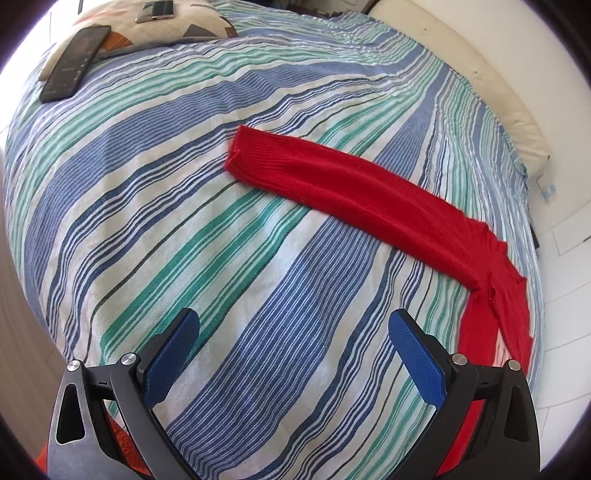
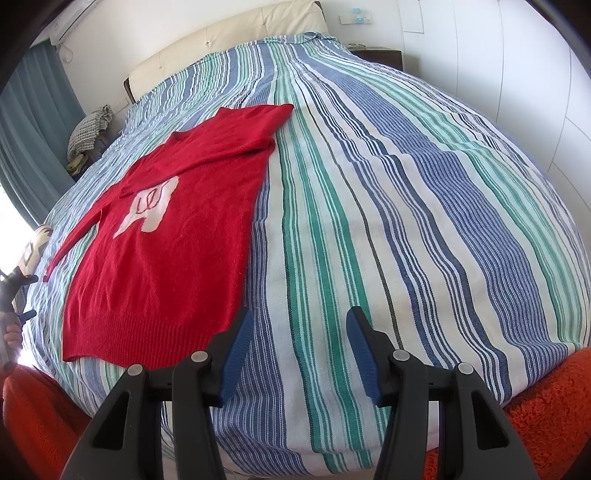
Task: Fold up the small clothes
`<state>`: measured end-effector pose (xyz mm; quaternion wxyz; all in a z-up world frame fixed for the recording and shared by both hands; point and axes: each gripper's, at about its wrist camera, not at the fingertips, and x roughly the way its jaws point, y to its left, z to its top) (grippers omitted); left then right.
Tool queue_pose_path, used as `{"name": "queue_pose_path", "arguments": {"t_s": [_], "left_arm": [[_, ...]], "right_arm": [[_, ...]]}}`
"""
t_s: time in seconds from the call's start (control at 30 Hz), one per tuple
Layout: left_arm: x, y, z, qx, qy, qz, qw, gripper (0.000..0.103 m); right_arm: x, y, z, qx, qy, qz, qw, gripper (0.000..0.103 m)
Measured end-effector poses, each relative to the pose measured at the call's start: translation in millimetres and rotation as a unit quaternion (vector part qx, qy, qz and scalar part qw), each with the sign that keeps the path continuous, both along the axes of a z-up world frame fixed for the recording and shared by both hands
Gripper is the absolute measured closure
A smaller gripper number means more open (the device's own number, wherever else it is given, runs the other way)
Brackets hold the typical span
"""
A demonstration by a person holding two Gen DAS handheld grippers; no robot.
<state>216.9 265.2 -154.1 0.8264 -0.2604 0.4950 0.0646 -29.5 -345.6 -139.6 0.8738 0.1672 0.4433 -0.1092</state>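
A small red sweater with a white figure on its chest lies flat on the striped bedspread. Its right sleeve is folded across the chest; its left sleeve stretches out to the left. In the left wrist view that sleeve lies straight across the bedspread, ahead of my left gripper, which is open and empty above the cloth. My right gripper is open and empty, just right of the sweater's ribbed hem. My left gripper shows at the right wrist view's left edge.
Two phones lie on a patterned pillow at the far left. A cream headboard is at the bed's far end. An orange blanket lies at the near edge. A bedside table stands at the back right.
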Motion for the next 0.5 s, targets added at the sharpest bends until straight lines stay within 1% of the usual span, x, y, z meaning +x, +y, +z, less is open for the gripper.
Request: {"name": "queue_pose_path", "arguments": {"t_s": [0.17, 0.4, 0.43, 0.5], "left_arm": [[6, 5, 4, -0.002, -0.002, 0.007, 1.0, 0.001], [7, 8, -2, -0.002, 0.007, 0.01, 0.9999, 0.001], [8, 10, -2, -0.006, 0.008, 0.009, 0.9999, 0.001], [14, 23, 1, -0.029, 0.003, 0.02, 0.9994, 0.001]], "right_arm": [[0, 0, 0, 0.0, 0.0, 0.0, 1.0, 0.05], [0, 0, 0, 0.0, 0.0, 0.0, 1.0, 0.05], [0, 0, 0, 0.0, 0.0, 0.0, 1.0, 0.05], [0, 0, 0, 0.0, 0.001, 0.0, 1.0, 0.05]]}}
